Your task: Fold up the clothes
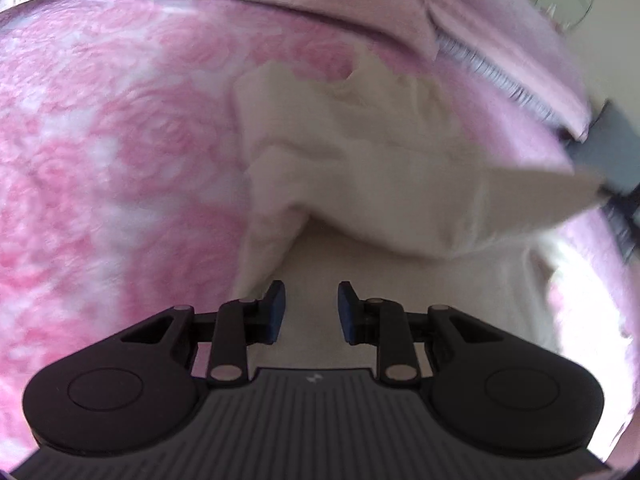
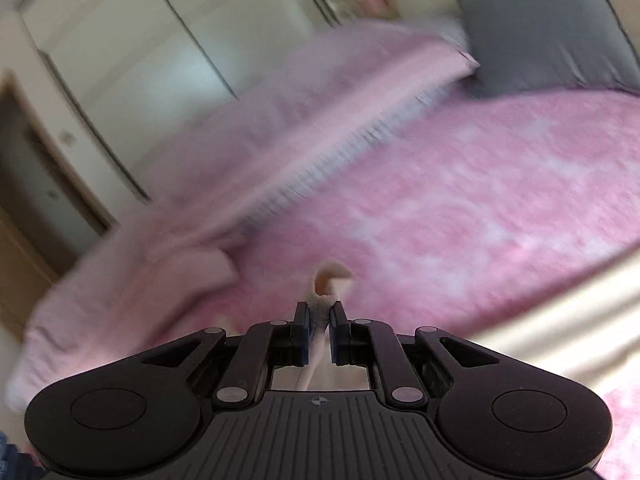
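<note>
A white garment [image 1: 360,152] lies crumpled on a pink rose-patterned blanket [image 1: 100,152]. My left gripper [image 1: 311,300] hovers over the garment's near part. Its blue pads [image 1: 278,304] stand apart and only flat cloth shows in the gap. One corner of the garment is stretched out to the right, up to a blurred dark shape that is my right gripper [image 1: 602,190]. In the right wrist view my right gripper [image 2: 320,314] is shut on a pinch of the white garment [image 2: 326,280], and a small curl of fabric sticks up past the pads.
A lilac quilt [image 2: 240,128] with a ruffled edge lies folded back across the far side of the bed. A grey pillow [image 2: 540,28] sits at the head. White wardrobe doors [image 2: 120,40] and a doorway stand beyond the bed. The picture is blurred by motion.
</note>
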Demonstrator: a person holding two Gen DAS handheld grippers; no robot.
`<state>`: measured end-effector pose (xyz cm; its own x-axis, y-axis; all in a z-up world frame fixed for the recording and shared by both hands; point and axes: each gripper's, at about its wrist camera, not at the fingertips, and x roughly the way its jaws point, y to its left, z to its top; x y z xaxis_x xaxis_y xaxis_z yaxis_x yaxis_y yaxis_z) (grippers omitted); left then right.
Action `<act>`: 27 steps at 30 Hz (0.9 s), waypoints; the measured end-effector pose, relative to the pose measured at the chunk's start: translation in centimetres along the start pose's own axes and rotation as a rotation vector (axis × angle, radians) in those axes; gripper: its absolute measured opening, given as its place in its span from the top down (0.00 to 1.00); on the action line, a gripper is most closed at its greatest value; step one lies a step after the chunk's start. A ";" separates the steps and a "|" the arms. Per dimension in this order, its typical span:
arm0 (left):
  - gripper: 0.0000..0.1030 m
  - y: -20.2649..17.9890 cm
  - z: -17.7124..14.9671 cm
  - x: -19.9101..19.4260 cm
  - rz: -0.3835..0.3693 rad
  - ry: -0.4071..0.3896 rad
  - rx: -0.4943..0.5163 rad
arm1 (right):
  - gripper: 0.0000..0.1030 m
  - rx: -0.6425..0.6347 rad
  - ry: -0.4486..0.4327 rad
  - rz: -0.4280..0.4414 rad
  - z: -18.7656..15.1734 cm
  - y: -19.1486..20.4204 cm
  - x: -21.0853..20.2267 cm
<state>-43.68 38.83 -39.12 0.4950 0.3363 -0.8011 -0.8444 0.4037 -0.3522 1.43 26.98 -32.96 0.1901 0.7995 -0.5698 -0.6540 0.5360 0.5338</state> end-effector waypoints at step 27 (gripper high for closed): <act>0.61 4.9 5.6 -2.2 0.043 -0.128 -0.153 | 0.92 0.004 0.203 -0.270 -3.2 -7.1 3.0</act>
<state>-47.74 44.80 -36.39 0.4716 0.4600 -0.7523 -0.8818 0.2562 -0.3960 4.33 24.71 -40.47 0.2061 0.5586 -0.8034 -0.5967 0.7224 0.3493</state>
